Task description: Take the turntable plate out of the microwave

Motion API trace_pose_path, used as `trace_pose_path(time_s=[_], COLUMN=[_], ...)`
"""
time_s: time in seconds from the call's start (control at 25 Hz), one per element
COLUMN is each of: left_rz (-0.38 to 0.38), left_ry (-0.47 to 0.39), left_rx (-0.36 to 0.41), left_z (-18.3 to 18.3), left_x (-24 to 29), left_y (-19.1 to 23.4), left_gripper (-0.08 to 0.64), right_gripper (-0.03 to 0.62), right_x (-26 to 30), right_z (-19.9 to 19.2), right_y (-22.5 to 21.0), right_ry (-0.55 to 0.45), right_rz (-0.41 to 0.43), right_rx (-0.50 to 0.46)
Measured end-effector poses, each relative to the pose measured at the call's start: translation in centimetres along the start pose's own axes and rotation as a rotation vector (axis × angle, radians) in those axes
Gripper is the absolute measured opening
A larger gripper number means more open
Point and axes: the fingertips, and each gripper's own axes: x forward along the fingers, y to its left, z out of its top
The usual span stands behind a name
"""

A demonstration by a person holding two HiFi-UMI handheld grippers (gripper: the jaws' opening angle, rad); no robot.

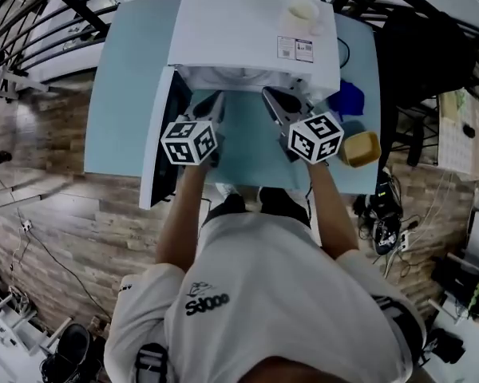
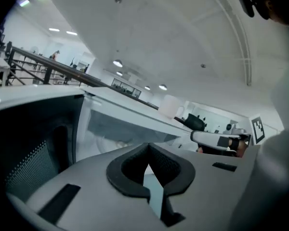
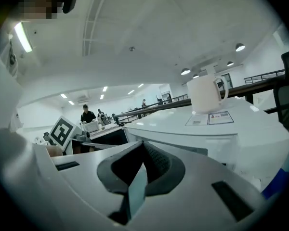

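Note:
A white microwave (image 1: 239,30) stands on a light blue table (image 1: 128,78), its door (image 1: 164,142) swung open to the left. From the head view its top hides the turntable plate. In the left gripper view a pale curved shape shows dimly inside the cavity (image 2: 111,141); I cannot tell if it is the plate. My left gripper (image 1: 210,100) and right gripper (image 1: 271,96) point side by side at the cavity mouth, just in front of it. The left gripper (image 2: 147,170) and the right gripper (image 3: 137,177) are both shut, with nothing between their jaws.
A white mug (image 1: 302,12) stands on the microwave's top (image 3: 207,129). On the table to the right lie a yellow bowl (image 1: 361,148) and a blue object (image 1: 350,98). A black chair (image 1: 419,54) and floor cables (image 1: 387,214) are further right.

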Motion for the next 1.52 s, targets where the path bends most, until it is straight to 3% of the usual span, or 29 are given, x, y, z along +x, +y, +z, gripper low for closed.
trace_pose_path(time_s=[0.28, 0.44, 0.56, 0.76, 0.84, 0.92, 1.04, 1.24, 1.44, 1.52], left_rz=[0.043, 0.070, 0.108, 0.138, 0.180, 0.198, 0.194, 0.208, 0.199, 0.184], left_ry=[0.003, -0.035, -0.014, 0.012, 0.043, 0.065, 0.056, 0.035, -0.002, -0.030], left_rx=[-0.203, -0.336, -0.335, -0.331, -0.288, -0.248, -0.278, -0.407, -0.745, -0.828], left_z=[-2.8, -3.9, -5.3, -6.7, -7.4, -7.7, -7.9, -7.8, -7.4, -7.3], left_x=[3.6, 5.7, 7.3, 9.4, 9.8, 10.3, 11.1, 11.8, 12.8, 12.9], left_y=[3.1, 5.3, 6.6, 8.2, 9.0, 9.4, 9.7, 10.0, 10.2, 10.2], left_gripper=[0.018, 0.021, 0.030, 0.162, 0.224, 0.247, 0.259, 0.258, 0.244, 0.234], right_gripper=[0.006, 0.008, 0.009, 0.077, 0.103, 0.114, 0.120, 0.121, 0.121, 0.121], right_x=[1.9, 3.3, 3.8, 4.4, 4.4, 4.3, 4.1, 3.8, 4.0, 4.3], right_z=[-3.5, -5.6, -7.0, -8.9, -9.6, -10.2, -10.8, -11.3, -11.8, -11.9], right_y=[-4.0, -5.4, -5.6, -6.4, -6.5, -6.6, -7.2, -7.6, -7.6, -7.7], right_ry=[0.057, 0.118, 0.164, 0.187, 0.198, 0.215, 0.229, 0.220, 0.217, 0.216], right_rz=[-0.067, -0.088, -0.060, -0.063, -0.063, -0.060, -0.066, -0.088, -0.090, -0.091], right_rx=[0.050, 0.026, 0.031, 0.079, 0.086, 0.074, 0.075, 0.121, 0.164, 0.169])
